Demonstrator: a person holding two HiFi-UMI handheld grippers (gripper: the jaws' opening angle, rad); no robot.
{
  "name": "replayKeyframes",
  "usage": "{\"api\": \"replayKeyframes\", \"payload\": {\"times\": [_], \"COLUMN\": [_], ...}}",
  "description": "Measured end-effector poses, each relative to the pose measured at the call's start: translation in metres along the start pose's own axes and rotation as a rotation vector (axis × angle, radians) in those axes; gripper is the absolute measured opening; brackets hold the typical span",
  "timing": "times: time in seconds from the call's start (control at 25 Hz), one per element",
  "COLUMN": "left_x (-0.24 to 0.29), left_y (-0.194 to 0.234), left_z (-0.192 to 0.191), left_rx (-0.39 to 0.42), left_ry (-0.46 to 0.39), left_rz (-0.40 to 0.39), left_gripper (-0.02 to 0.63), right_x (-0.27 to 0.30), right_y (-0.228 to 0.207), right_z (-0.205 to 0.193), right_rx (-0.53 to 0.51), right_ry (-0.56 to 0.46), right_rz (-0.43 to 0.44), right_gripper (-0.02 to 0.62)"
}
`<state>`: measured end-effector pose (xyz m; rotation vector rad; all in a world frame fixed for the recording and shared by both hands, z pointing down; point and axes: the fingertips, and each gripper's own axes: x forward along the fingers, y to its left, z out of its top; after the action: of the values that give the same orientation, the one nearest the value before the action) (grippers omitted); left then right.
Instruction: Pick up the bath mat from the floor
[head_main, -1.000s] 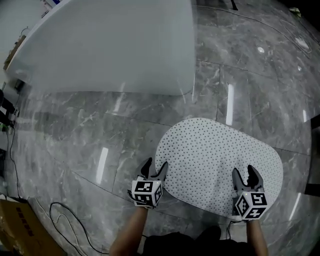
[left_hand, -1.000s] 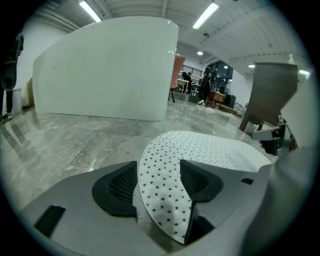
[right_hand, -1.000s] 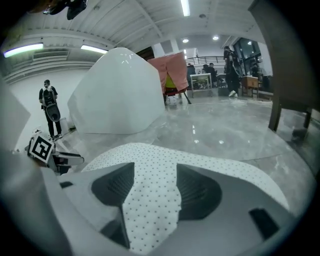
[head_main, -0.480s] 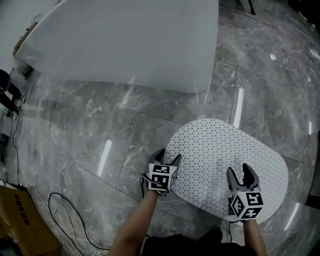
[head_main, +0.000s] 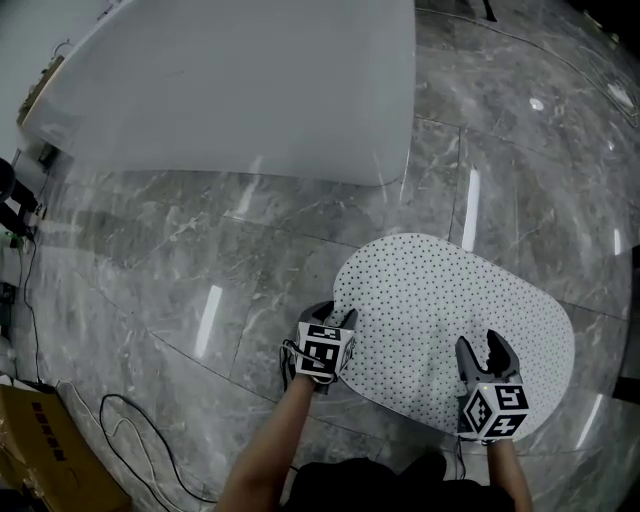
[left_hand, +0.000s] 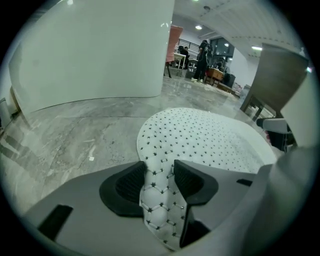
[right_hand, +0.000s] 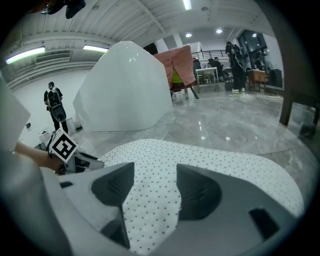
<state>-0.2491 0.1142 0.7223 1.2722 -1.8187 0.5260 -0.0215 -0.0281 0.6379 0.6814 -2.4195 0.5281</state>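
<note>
The bath mat (head_main: 450, 300) is a white oval dotted with small holes, flat on the grey marble floor. My left gripper (head_main: 335, 318) sits at the mat's left rim. In the left gripper view its jaws have just been closing, and a raised fold of the bath mat (left_hand: 159, 200) stands between the pads (left_hand: 131, 184), touching both. My right gripper (head_main: 483, 347) hovers over the mat's near right part. In the right gripper view its jaws stand wide apart (right_hand: 152, 187) with the bath mat (right_hand: 200, 160) lying below and between them, untouched by the pads.
A big white curved tub-like body (head_main: 250, 80) stands behind the mat. A black cable (head_main: 130, 430) and a cardboard box (head_main: 40, 455) lie at the near left. People (right_hand: 54, 107) and tables stand far off. A dark post (left_hand: 272, 80) rises at the right.
My left gripper has moved up and right onto the mat's left rim and sunk lower, and its jaws have narrowed round the rim. The right gripper has shifted a little over the mat.
</note>
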Motion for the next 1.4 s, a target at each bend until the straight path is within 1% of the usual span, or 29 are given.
{"api": "replayKeyframes", "payload": {"times": [0.08, 0.12, 0.2, 0.28, 0.52, 0.64, 0.76, 0.92, 1.08, 1.4], "left_x": [-0.001, -0.002, -0.006, -0.008, -0.016, -0.021, -0.026, -0.027, -0.025, -0.012], "left_y": [-0.008, -0.011, -0.017, -0.025, -0.057, -0.069, -0.088, -0.121, -0.151, -0.234], "left_z": [0.0, 0.001, 0.004, 0.006, 0.017, 0.021, 0.026, 0.032, 0.036, 0.028], "left_rx": [0.006, 0.012, 0.016, 0.016, 0.06, 0.098, 0.139, 0.205, 0.214, 0.253], "left_ry": [0.009, 0.008, 0.002, -0.001, -0.009, -0.004, 0.005, 0.016, 0.017, 0.087], "left_rz": [-0.011, -0.007, 0.004, -0.008, -0.088, -0.106, -0.151, -0.233, -0.288, -0.44], "left_gripper": [0.129, 0.104, 0.08, 0.057, 0.035, 0.032, 0.028, 0.028, 0.024, 0.025], "right_x": [-0.004, -0.005, -0.009, -0.014, -0.034, -0.047, -0.063, -0.088, -0.111, -0.179], "right_y": [-0.002, -0.003, -0.005, -0.007, -0.022, -0.037, -0.057, -0.088, -0.119, -0.186], "right_z": [-0.001, 0.0, 0.0, 0.0, -0.008, -0.015, -0.025, -0.044, -0.067, -0.107], "right_rx": [0.003, 0.003, 0.002, 0.004, 0.035, 0.053, 0.084, 0.141, 0.193, 0.313], "right_ry": [0.0, -0.001, -0.003, -0.003, -0.004, -0.003, 0.0, 0.015, 0.033, 0.049], "right_rz": [-0.009, -0.013, -0.02, -0.029, -0.079, -0.117, -0.168, -0.257, -0.345, -0.548], "right_gripper": [0.265, 0.265, 0.265, 0.265, 0.265, 0.265, 0.265, 0.265, 0.265, 0.264]}}
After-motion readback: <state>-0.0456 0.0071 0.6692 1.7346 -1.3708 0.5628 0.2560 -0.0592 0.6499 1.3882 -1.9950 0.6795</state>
